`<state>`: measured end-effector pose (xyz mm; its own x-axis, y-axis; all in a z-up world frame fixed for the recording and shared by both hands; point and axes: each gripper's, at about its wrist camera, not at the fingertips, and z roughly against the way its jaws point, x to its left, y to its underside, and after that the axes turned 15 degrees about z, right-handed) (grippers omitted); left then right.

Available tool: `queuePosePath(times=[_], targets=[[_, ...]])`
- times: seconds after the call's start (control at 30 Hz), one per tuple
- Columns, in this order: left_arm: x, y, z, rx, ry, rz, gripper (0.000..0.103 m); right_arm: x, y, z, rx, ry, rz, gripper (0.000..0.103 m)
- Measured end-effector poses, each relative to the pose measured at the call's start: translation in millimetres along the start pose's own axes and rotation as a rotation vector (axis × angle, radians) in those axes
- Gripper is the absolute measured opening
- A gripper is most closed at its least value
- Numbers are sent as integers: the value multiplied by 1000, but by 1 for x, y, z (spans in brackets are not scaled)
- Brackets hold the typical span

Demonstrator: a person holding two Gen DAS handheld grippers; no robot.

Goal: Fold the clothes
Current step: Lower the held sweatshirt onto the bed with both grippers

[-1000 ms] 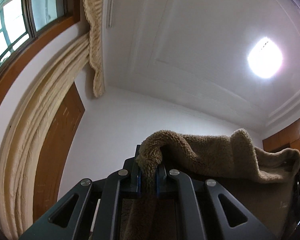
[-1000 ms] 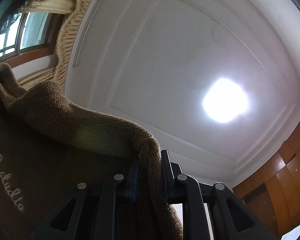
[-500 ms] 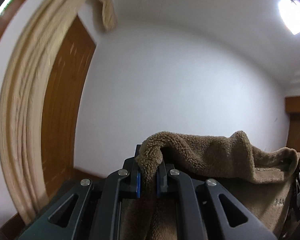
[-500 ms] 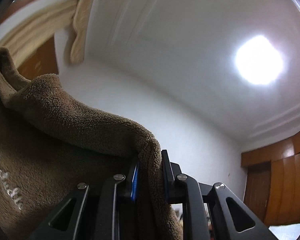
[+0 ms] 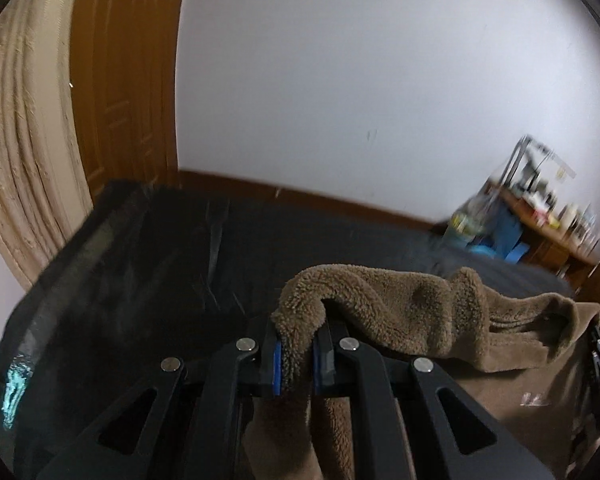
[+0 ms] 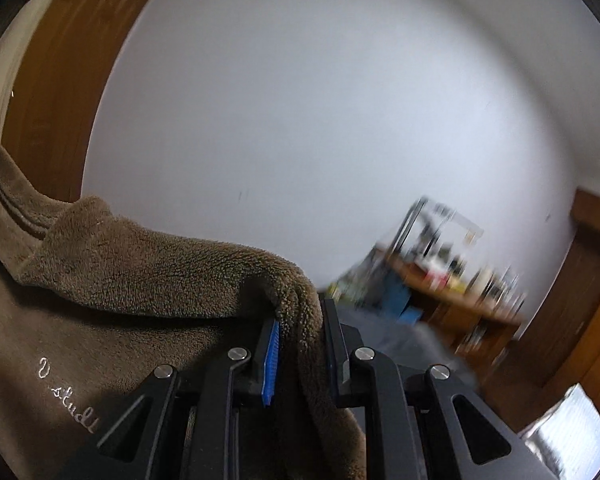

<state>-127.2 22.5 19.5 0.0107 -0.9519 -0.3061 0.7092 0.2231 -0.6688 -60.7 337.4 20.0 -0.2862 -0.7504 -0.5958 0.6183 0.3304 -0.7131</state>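
Both views have swung down since the earlier frames: ceiling and lamp are gone, and a white wall, a dark bed (image 5: 140, 280) and a cluttered desk (image 6: 460, 292) at far right now fill the picture. The grip itself is unchanged.

The left gripper (image 5: 294, 354) is clamped on a bunched edge of the brown fleece garment (image 5: 400, 312). The cloth runs from its jaws off to the right, where the edge of the other tool shows. The right gripper (image 6: 298, 354) is likewise clamped on a fold of the same garment, which spreads to the left in its view and carries white script lettering (image 6: 68, 400).

Status of the task, as a judgement:
- Done: the garment is picked up and held at two points, stretched between the grippers, above the near part of the bed.
- Not done: no fold is visible. The garment is not laid flat, and its lower part is hidden below both tools.
- Remaining: lay it on the bed, fold, release.
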Motion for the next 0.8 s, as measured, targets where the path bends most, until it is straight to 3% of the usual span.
queuePosePath(times=[0.27, 0.33, 0.37, 0.43, 0.47, 0.6, 0.7, 0.8], targets=[[-7, 7, -90, 207, -155, -51, 16, 23, 33, -65, 237, -186, 53, 22], [-15, 12, -96, 197, -187, -89, 25, 22, 44, -67, 267, -218, 48, 23], [-16, 16, -94, 191, -210, -109, 33, 22, 41, -67, 277, -230, 43, 29], [-20, 19, -92, 181, -239, -138, 38, 22, 36, -65, 288, -252, 33, 59], [-20, 20, -91, 184, -240, -143, 40, 20, 32, -60, 287, -266, 24, 83], [-13, 12, -77, 225, -179, -111, 43, 10, 33, -42, 251, -291, -15, 86], [-12, 4, -53, 199, -144, -91, 57, -8, 29, -23, 221, -322, -72, 86], [-25, 0, -27, 147, -118, -121, 63, -22, 18, -1, 180, -394, -140, 86]])
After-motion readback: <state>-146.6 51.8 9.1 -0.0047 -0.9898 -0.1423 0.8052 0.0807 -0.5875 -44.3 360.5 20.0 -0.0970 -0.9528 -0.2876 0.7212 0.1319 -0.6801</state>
